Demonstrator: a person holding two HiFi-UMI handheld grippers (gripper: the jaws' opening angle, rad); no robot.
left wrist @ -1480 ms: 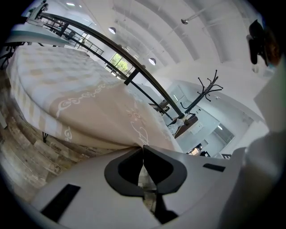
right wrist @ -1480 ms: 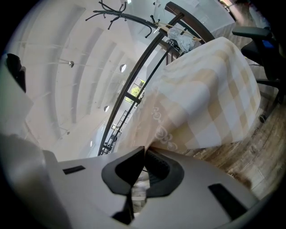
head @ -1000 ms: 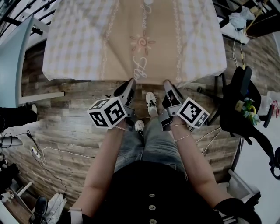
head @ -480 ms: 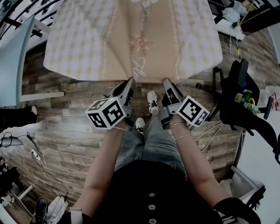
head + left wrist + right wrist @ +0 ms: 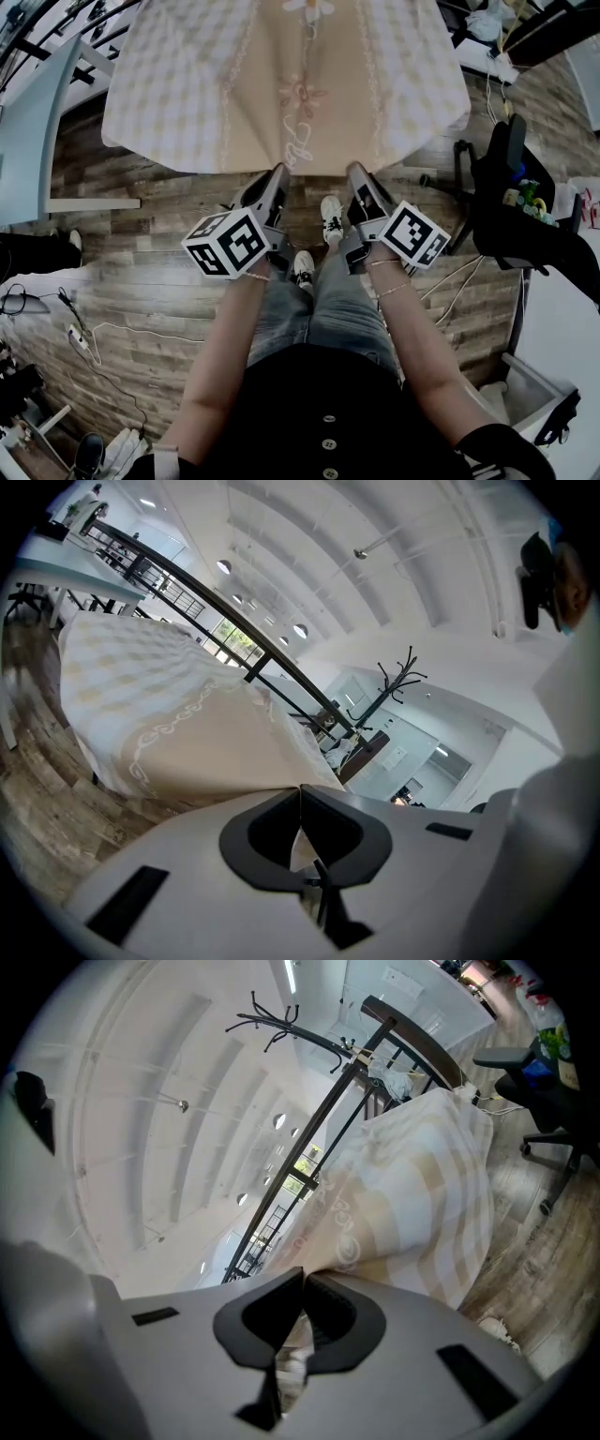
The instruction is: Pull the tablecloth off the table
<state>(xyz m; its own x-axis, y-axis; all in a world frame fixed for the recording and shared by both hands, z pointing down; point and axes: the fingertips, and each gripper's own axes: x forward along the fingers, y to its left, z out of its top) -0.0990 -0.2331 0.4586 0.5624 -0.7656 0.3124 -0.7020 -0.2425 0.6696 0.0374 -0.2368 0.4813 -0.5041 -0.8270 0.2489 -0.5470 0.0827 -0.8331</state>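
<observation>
One tablecloth [image 5: 281, 84] — two tongs, left tongs [image 5: 279, 172] and right tongs [image 5: 354, 170] — two marker cubes [image 5: 228, 244], two forearms [image 5: 220, 347]

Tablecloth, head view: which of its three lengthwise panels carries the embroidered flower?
The plain beige centre panel, with the flower on it; the side panels are checked, without one.

The tablecloth [image 5: 281, 84] spread ahead of the left tongs [image 5: 279, 174] and right tongs [image 5: 355, 172], its near hem pinched in both. A shoe [image 5: 329, 217] stood on the floor [image 5: 141, 272] between them; a chair [image 5: 525, 220] sat beyond the right tongs.
</observation>
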